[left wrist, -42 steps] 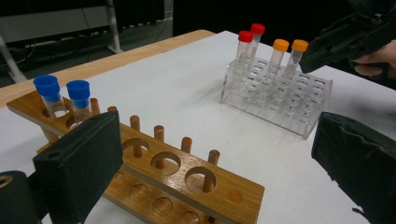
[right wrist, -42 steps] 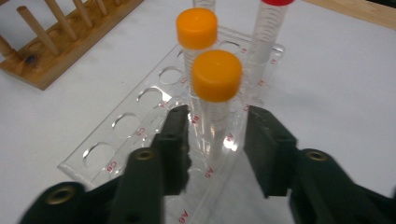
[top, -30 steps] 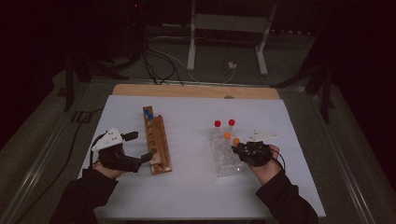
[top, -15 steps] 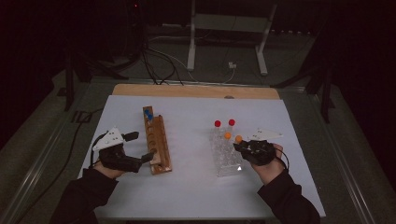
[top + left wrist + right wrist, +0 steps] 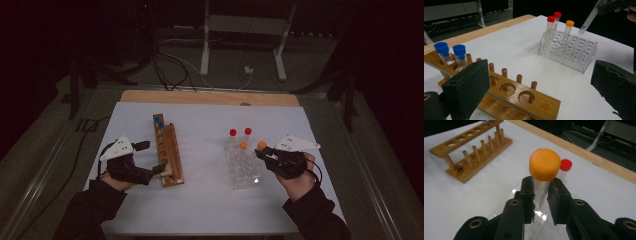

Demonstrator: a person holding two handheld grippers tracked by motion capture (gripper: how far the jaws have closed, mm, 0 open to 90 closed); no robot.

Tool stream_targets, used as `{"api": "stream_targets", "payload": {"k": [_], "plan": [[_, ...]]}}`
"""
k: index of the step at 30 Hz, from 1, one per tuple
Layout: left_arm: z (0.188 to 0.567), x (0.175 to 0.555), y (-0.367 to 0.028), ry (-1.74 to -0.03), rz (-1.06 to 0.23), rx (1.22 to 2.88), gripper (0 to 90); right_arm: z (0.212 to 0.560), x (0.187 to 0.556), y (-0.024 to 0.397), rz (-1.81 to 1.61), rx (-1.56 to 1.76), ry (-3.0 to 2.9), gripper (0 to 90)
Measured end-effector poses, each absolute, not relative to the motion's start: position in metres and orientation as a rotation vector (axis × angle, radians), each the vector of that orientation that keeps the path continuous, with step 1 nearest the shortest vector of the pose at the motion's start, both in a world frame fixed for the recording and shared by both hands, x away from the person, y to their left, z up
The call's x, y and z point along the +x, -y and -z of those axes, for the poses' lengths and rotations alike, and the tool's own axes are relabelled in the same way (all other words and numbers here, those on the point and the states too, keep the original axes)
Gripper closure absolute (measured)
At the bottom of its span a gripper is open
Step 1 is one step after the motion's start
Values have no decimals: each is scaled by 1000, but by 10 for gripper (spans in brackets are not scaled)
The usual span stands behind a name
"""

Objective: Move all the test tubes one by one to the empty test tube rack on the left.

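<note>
My right gripper (image 5: 263,153) (image 5: 541,192) is shut on a clear tube with an orange cap (image 5: 261,145) (image 5: 544,164), held just above the right side of a clear plastic rack (image 5: 244,172) (image 5: 574,53). That rack holds two red-capped tubes (image 5: 233,132) (image 5: 551,19) and another orange-capped tube (image 5: 243,145) (image 5: 569,23). My left gripper (image 5: 151,156) (image 5: 536,87) stands open beside the near end of a wooden rack (image 5: 167,150) (image 5: 524,96). Two blue-capped tubes (image 5: 159,122) (image 5: 459,50) stand at that rack's far end.
Both racks sit on a white mat (image 5: 200,130) over a wooden table (image 5: 200,97). Behind the table are cables and a metal stand (image 5: 205,40) on the dark floor. Bare mat lies between the two racks.
My right gripper has risen and drifted right with the orange-capped tube, lifting it away from the other orange cap in the clear rack. The left gripper has stayed put.
</note>
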State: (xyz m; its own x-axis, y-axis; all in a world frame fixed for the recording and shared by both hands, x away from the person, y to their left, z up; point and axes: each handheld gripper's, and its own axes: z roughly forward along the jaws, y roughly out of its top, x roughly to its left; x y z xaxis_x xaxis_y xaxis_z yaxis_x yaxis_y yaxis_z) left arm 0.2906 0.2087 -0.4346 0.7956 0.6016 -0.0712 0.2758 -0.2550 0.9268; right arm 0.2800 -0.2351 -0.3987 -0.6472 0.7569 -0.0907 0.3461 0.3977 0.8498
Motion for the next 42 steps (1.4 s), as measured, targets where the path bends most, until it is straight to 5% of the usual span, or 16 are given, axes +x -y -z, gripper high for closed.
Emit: {"api": "stream_targets", "payload": {"k": [18, 42], "plan": [[429, 287, -195, -614, -321, 1880, 30, 388, 265, 193, -1270, 781, -2318, 751], [419, 281, -157, -482, -231, 1912, 30, 419, 276, 142, -1245, 681, -2492, 750]]}}
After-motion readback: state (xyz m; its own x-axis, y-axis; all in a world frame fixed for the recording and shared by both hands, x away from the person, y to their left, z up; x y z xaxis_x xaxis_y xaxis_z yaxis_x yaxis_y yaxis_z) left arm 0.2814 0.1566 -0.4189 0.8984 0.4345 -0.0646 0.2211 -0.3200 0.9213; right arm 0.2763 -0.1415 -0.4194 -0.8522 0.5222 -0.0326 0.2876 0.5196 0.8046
